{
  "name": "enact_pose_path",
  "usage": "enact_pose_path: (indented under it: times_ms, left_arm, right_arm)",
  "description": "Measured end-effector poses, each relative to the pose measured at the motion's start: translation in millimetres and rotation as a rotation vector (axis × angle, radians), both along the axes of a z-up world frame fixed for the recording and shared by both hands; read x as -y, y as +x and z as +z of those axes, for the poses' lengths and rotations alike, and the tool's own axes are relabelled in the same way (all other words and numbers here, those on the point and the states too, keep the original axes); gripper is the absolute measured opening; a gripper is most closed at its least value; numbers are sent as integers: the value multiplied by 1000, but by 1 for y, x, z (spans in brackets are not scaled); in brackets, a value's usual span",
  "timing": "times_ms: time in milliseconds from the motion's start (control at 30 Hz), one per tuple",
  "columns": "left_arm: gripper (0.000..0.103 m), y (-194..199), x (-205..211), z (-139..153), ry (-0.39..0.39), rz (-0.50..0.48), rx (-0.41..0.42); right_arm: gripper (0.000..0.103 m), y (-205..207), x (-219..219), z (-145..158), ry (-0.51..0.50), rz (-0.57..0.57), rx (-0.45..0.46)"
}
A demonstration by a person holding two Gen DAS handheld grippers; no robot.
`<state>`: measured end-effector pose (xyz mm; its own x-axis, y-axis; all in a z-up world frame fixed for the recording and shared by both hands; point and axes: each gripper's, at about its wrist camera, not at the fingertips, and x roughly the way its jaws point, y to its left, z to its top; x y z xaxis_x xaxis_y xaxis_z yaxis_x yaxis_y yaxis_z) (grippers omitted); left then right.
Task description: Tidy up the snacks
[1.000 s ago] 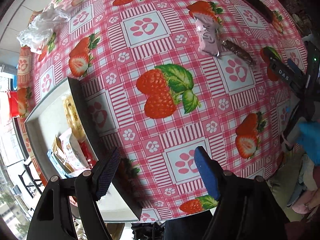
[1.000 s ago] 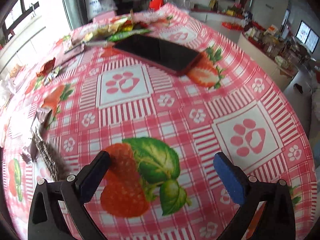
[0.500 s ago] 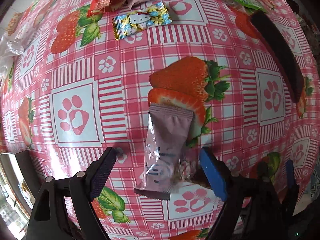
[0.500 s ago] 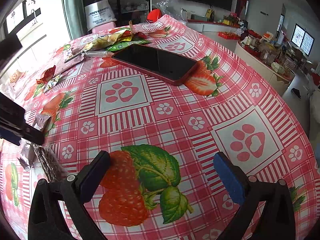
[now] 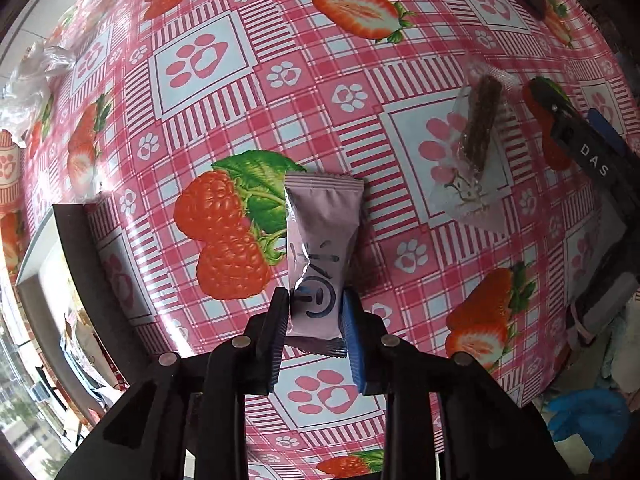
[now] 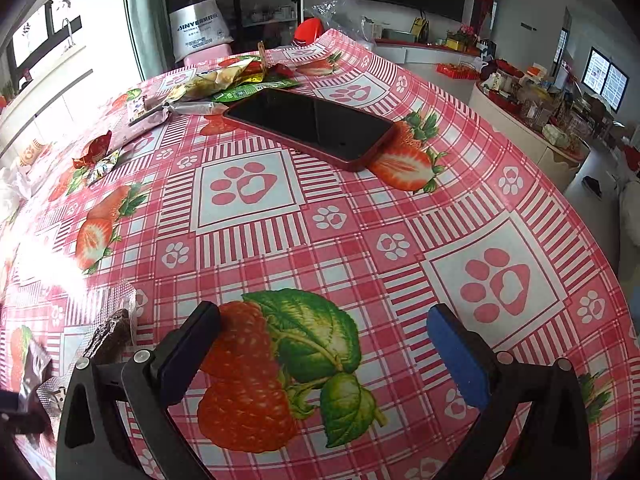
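**Pink packet pinched at its tail, tray waiting to the left**

The pink snack packet (image 5: 322,248) sits between my left gripper (image 5: 314,312) pads, which have just been closing and now press its lower end from both sides; I took the narrow end so the rest hangs clear of the strawberry tablecloth (image 5: 224,92) and I can see its length ahead of me; the pinch looks firm, though a crinkly wrapper may slip. Off to the left edge lies the dark-rimmed tray (image 5: 70,236) with packets already in it, which I judge to be the destination; the clear-wrapped brown bar (image 5: 480,128) lies well apart to the right, probably next in line. My right gripper (image 6: 322,350) hangs over the cloth with its jaws wide and nothing between them, kept out of the way; beyond it rests a dark phone (image 6: 312,126), and a heap of loose snacks (image 6: 224,84) at the far edge remains unsorted.
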<state>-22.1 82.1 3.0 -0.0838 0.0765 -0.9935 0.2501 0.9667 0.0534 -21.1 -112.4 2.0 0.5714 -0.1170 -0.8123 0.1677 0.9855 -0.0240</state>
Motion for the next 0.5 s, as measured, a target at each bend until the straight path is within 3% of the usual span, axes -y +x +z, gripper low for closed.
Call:
enact_pose_path:
  times_ms: [33, 100, 167, 300, 500]
  left_arm:
    - [54, 4, 1, 5, -5, 3, 18]
    - [73, 22, 6, 16, 1, 7, 70]
    - [73, 45, 17, 21, -4, -7, 105]
    - [78, 78, 65, 21, -87, -71, 97]
    - [77, 82, 128, 2, -69, -230, 87]
  right_arm:
    - [103, 0, 0, 0, 0, 0, 0]
    - [103, 0, 0, 0, 0, 0, 0]
    - [103, 0, 0, 0, 0, 0, 0]
    - [103, 0, 0, 0, 1, -1, 0]
    - [103, 0, -1, 1, 1, -1, 0]
